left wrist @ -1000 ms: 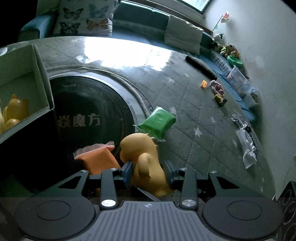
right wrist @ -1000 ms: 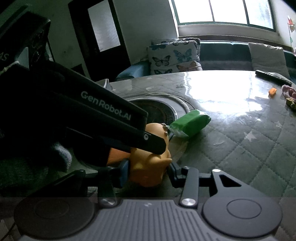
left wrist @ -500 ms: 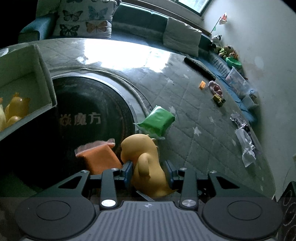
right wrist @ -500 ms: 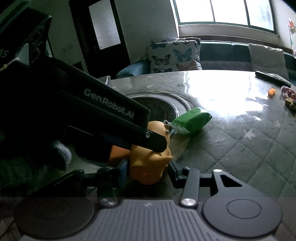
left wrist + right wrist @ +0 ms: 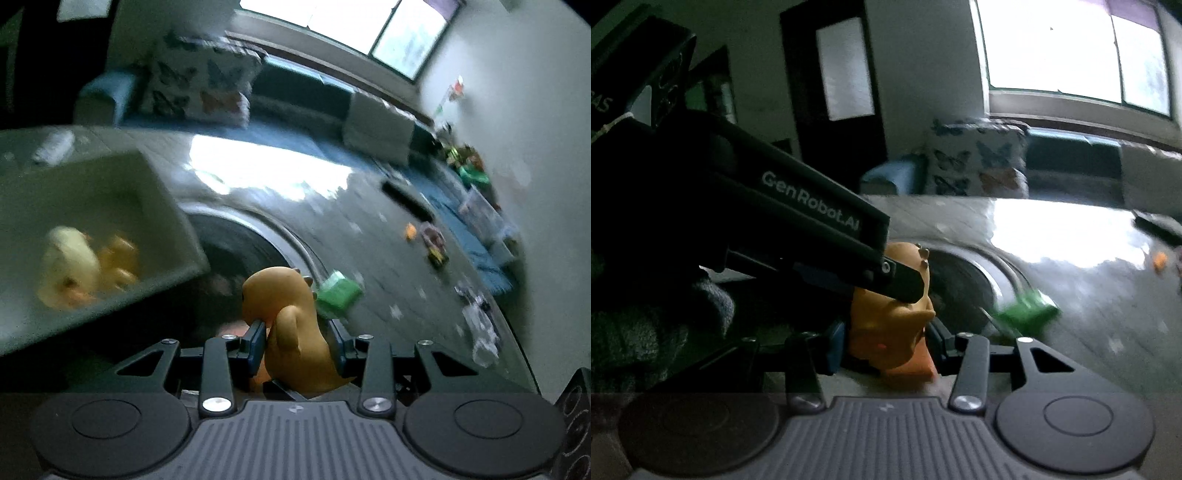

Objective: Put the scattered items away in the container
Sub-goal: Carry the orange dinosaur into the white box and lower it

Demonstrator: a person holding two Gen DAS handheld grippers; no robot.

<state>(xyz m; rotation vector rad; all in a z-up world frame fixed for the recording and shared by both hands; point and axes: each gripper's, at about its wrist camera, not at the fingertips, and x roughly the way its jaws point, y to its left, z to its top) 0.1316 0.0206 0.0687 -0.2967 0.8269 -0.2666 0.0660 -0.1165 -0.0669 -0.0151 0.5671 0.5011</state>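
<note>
The left tongs [image 5: 297, 345] are clamped on the orange dinosaur [image 5: 286, 325], one blue pad on each flank, the toy upright with its head toward 12 o'clock. In the right wrist view the right tongs [image 5: 884, 350] have their fingers on either side of the same dinosaur [image 5: 890, 332], but whether they press on it I cannot tell; the left gripper's black body crosses in from 10 o'clock and covers part of the toy's head. An orange packet [image 5: 912, 365] peeps out just under the dinosaur. At 1 o'clock from the left tongs a green packet [image 5: 338, 297] lies blurred on the quilted desk [image 5: 388, 258]. At 10 o'clock the white box [image 5: 173, 225] holds yellow ducks [image 5: 74, 266].
</note>
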